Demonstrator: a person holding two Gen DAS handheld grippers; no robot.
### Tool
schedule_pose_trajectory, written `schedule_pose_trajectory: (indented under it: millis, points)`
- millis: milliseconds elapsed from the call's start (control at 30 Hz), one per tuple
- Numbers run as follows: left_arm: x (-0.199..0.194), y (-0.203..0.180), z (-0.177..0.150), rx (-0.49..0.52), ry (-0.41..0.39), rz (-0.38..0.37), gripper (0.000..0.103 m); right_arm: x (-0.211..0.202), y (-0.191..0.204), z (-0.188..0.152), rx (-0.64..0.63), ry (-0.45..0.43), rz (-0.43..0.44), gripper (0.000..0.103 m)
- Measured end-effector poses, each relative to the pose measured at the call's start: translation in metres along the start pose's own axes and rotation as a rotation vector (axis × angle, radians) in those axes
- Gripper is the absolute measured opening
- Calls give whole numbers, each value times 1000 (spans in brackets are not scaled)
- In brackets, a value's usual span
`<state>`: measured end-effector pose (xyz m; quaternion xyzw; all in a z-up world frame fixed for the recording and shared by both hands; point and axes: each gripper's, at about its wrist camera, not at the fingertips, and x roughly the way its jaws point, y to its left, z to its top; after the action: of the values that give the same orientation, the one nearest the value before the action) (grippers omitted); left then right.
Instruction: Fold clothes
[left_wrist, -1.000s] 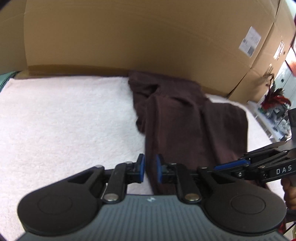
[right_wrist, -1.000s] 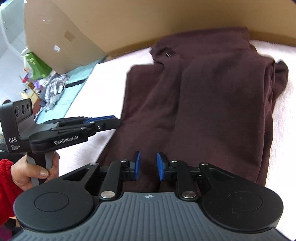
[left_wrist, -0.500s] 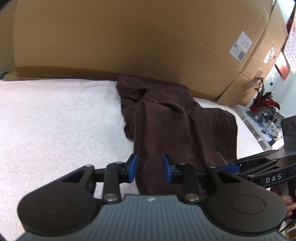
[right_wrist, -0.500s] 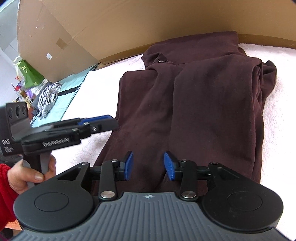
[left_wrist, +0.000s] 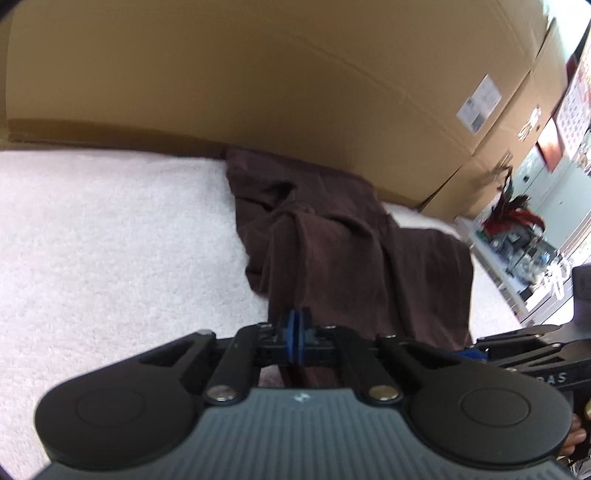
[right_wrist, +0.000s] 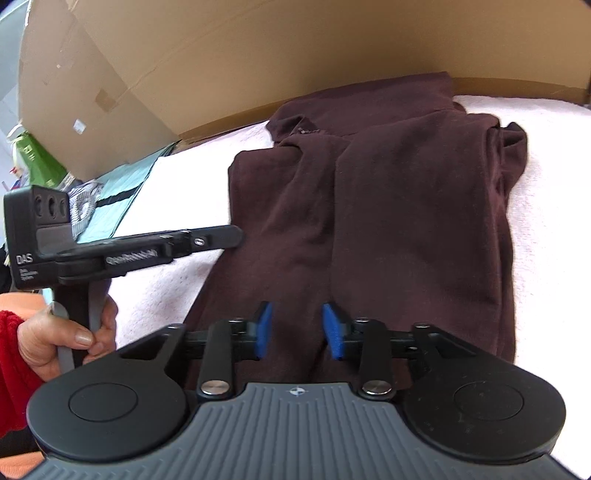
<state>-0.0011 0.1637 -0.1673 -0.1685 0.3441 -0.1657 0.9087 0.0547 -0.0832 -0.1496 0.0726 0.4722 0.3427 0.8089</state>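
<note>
Cardboard boxes (left_wrist: 295, 92) fill the background, standing along the far edge of the desk. Desk (left_wrist: 110, 240) is covered w/ a pale fluffy towel-like cloth. Dark maroon garment (right_wrist: 388, 221) lies on that cloth, partly folded lengthwise into a long strip, far end bunched up against the cardboard, near end at the desk's front edge by both tools.

Left tongs (left_wrist: 294, 334): blue pads pressed together, pinching the near-left edge of the garment; fabric rises into the pads and hangs below them. In the right wrist view the same tool comes in from the left, tip touching the garment's left edge, handle held by a hand (right_wrist: 62, 343) w/ a red sleeve (right_wrist: 11, 350).

Right tongs (right_wrist: 297, 330): blue pads apart, garment's near end showing in the gap between them, approx. over its centre crease; contact w/ fabric can't be told.

Teal cloth (right_wrist: 122, 192) and a striped item lie beyond the desk's left side; green bag (right_wrist: 35, 158) further back.
</note>
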Motion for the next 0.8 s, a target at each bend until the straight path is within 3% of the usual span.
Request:
schedule_pose_trajectory:
  millis: [133,267,333,433,567,667,800]
  points:
    - [-15,-8,7,28,-40,-31,0,-4,1,7,34,-27,28,24]
    - [-11,10,2,-9,-24,23,0,-4,8,15,29,-59,68,26]
    - [-1,20,-3,-38,3,24,0,6,11,16,5,-46,65,26]
    - [12,13,-8,0,31,19,0,25,9,15,-29,1,-24,23]
    - [4,10,-6,-11,27,38,0,15,5,12,-2,33,15,30]
    - [-15,10,-7,-23,65,22,0,4,4,7,23,83,53,42]
    - [-47,-1,-15,-92,120,-78,1,-10,2,-1,60,146,102,43]
